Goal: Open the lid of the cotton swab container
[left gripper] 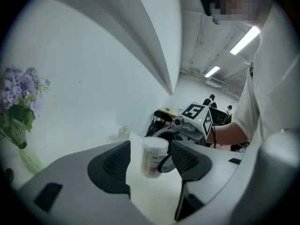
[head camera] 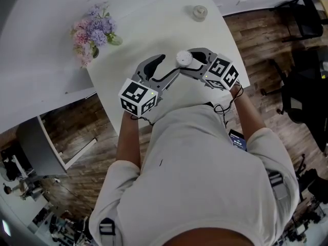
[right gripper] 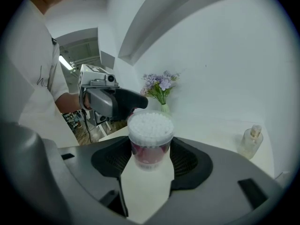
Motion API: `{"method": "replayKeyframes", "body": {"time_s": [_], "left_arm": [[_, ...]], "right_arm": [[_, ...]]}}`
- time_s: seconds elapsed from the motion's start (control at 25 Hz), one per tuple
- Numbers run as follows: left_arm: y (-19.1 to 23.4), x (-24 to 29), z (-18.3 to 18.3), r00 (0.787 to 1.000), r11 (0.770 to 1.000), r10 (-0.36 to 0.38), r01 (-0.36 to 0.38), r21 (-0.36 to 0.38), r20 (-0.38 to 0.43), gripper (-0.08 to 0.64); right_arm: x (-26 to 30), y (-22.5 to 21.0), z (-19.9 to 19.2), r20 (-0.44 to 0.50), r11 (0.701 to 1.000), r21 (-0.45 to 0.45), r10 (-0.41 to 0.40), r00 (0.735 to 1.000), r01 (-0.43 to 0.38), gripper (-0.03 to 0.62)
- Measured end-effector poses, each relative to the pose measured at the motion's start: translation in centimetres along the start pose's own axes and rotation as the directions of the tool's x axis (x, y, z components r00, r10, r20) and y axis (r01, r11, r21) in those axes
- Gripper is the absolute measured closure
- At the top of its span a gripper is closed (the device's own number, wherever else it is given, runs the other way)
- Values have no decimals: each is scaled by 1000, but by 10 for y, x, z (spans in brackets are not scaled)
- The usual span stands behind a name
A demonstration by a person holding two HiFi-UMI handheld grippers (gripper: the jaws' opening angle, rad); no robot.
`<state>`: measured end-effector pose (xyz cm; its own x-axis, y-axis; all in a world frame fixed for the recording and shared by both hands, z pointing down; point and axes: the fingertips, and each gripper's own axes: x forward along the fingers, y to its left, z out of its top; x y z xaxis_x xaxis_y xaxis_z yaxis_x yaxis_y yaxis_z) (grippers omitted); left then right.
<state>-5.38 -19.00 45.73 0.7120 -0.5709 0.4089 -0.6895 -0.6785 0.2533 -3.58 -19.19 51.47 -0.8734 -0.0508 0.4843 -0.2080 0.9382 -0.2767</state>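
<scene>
So the cotton swab container [head camera: 184, 58] is a small clear round tub, packed full. From the right gripper view you look down on a tight bed of white swab tips, with a pinkish label lower on the body. There's a clear band round the top that looks a touch wider than the body, but I honestly can't tell whether that's the lid sitting on or just the rim. It's up in the air above the white table [head camera: 154, 24], not resting on anything, and close to upright.

The right gripper [head camera: 188, 60] has it. Its jaws are clamped on the lower half of the tub, one on each side, so the swab-filled top sticks up clear of them.

The left gripper [head camera: 169, 65] has its jaws spread wide. In its own view the tub sits in the gap between them, but neither jaw touches it — there's daylight on both sides.

Both grippers are held out in front of the person [head camera: 205, 168], angled in toward each other so the tips nearly meet in a V and tipped a bit downward.

Further back on the table are a bunch of purple and pink flowers [head camera: 93, 32] and a little bottle [head camera: 199, 12], both well apart from the action.
</scene>
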Motion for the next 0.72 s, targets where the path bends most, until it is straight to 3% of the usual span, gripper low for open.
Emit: {"method": "replayKeyframes", "body": {"time_s": [0.12,0.24,0.44,0.72], "left_arm": [[-8,7,2,997,996,-71,72,-53,17,267],[-14,16,1,994,993,-105,105,-45,2,256],[-13,21,-3,997,996,-80,80,-44,-14,255],[-13,14,0,995,991,-51,61,-122,84,301]], "right_arm": [[2,12,2,-11,998,-57,37,999,-37,339],[5,23,4,-25,990,-119,76,997,-78,339],[6,31,8,-34,985,-127,113,993,-117,339],[5,32,10,-33,980,-153,124,992,-128,337]]}}
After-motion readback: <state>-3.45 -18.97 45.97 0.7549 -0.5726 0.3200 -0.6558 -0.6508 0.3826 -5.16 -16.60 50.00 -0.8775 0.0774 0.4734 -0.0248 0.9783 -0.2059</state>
